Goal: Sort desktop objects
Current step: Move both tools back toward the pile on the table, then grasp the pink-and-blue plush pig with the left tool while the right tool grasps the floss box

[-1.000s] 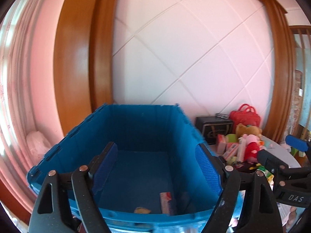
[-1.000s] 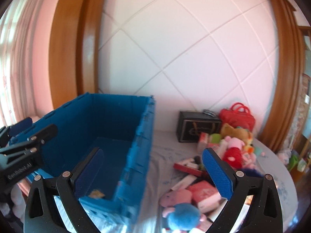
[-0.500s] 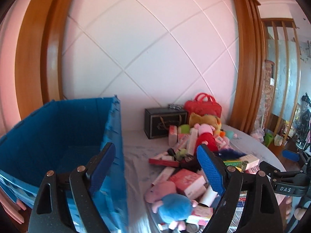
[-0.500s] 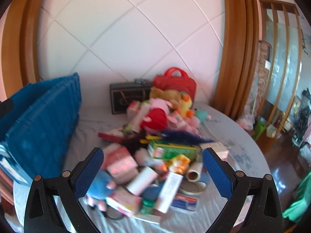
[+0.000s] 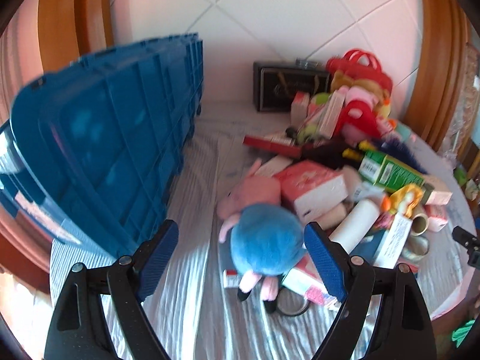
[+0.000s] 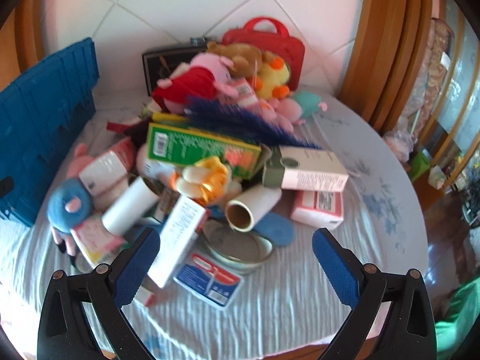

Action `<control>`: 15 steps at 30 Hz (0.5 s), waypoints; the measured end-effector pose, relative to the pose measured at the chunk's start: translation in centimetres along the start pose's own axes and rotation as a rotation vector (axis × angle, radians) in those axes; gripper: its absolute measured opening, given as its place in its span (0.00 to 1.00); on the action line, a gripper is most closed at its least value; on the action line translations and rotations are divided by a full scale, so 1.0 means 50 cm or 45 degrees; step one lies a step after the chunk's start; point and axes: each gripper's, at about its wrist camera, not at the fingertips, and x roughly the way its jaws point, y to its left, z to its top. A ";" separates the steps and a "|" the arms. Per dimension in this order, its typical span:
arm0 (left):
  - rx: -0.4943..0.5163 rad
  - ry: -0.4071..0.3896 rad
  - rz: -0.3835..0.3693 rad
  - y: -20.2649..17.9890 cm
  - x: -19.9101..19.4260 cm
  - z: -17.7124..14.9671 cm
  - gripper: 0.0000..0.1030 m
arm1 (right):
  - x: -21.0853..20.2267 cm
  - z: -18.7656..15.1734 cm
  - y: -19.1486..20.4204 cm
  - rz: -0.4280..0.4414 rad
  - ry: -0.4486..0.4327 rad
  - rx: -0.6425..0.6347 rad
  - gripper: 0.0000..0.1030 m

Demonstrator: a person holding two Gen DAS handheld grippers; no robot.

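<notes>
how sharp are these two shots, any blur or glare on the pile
Left wrist view: blue crate and blue plush smeared by motion, tongs crisp. Right wrist view: pile soft, green box print unreadable; sunlight streaks the tablecloth; fisheye bends both.

You can read no word or number anywhere: the print on the green box (image 6: 204,150) with its barcode, on the white-and-pink carton (image 6: 306,171), on the pink box (image 6: 319,207), on the blue-and-red packet (image 6: 208,279) and on the black case's (image 5: 288,85) gold marking is too blurred.
</notes>
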 end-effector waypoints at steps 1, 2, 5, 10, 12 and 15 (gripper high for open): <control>0.004 0.021 0.009 0.001 0.006 -0.005 0.84 | 0.015 -0.005 -0.006 0.011 0.025 0.011 1.00; 0.009 0.046 0.013 0.005 0.016 -0.009 0.84 | 0.028 -0.011 -0.011 0.030 0.046 0.022 1.00; 0.018 0.106 0.000 0.011 0.055 -0.008 0.84 | 0.057 -0.030 -0.020 0.042 0.092 0.048 1.00; 0.021 0.180 -0.094 -0.004 0.121 0.022 0.84 | 0.098 -0.058 -0.027 0.024 0.184 0.100 1.00; 0.034 0.212 -0.096 -0.020 0.160 0.042 0.84 | 0.110 -0.069 -0.030 0.023 0.212 0.128 1.00; 0.046 0.337 -0.074 -0.038 0.234 0.062 0.84 | 0.125 -0.084 -0.033 0.033 0.260 0.132 1.00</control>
